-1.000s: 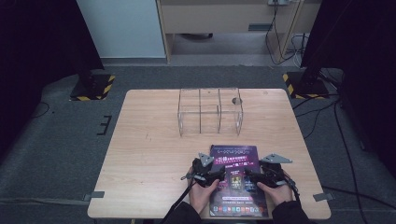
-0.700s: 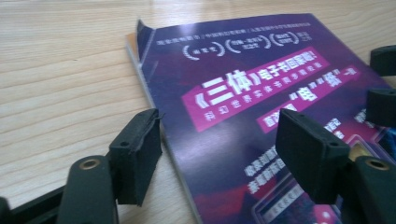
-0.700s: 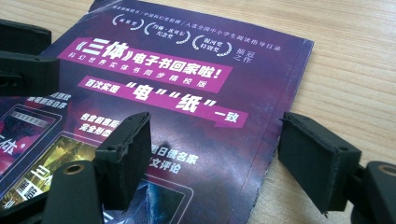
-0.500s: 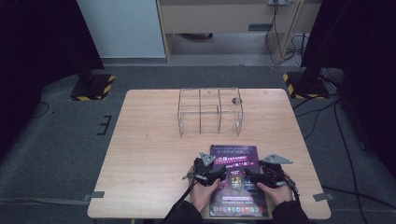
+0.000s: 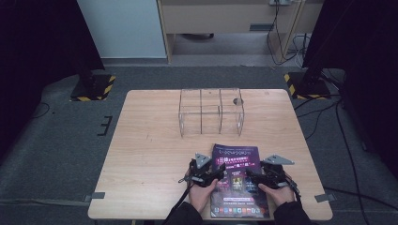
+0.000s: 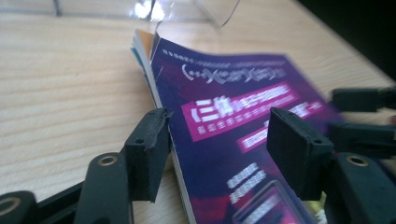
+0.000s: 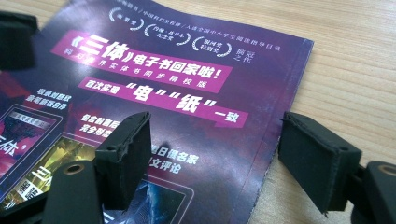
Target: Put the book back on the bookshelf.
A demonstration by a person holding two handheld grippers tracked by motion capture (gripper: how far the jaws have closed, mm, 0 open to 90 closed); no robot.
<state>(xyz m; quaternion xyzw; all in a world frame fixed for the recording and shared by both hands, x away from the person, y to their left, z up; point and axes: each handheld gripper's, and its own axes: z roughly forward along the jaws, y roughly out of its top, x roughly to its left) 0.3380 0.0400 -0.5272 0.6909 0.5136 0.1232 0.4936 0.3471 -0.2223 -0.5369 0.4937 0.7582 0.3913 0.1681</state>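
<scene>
1. I see the magazine (image 5: 238,180) with a purple cover lying flat on the table (image 5: 150,154), near the front edge, between my two hands.
2. My left gripper (image 5: 210,174) is at the left edge of the magazine. In the left gripper view its fingers (image 6: 148,151) stand apart, one on each side of the spine edge: one finger is over the bare wood, the other is over the purple cover (image 6: 224,140). These fingers have just been closing a little, with the edge of the magazine between them, but the pads do not press on it.
3. My right gripper (image 5: 256,177) is at the right edge of the magazine. In the right gripper view its fingers (image 7: 126,156) are apart too: one is over the cover (image 7: 187,93), the other is over the wood just beside the right edge of the magazine. I cannot tell if they touch the paper.
4. A clear plastic rack (image 5: 211,111) with compartments stands upright on the table behind the magazine, well apart from both grippers.
5. The person's hands hold the grippers from the bottom of the high view
</scene>
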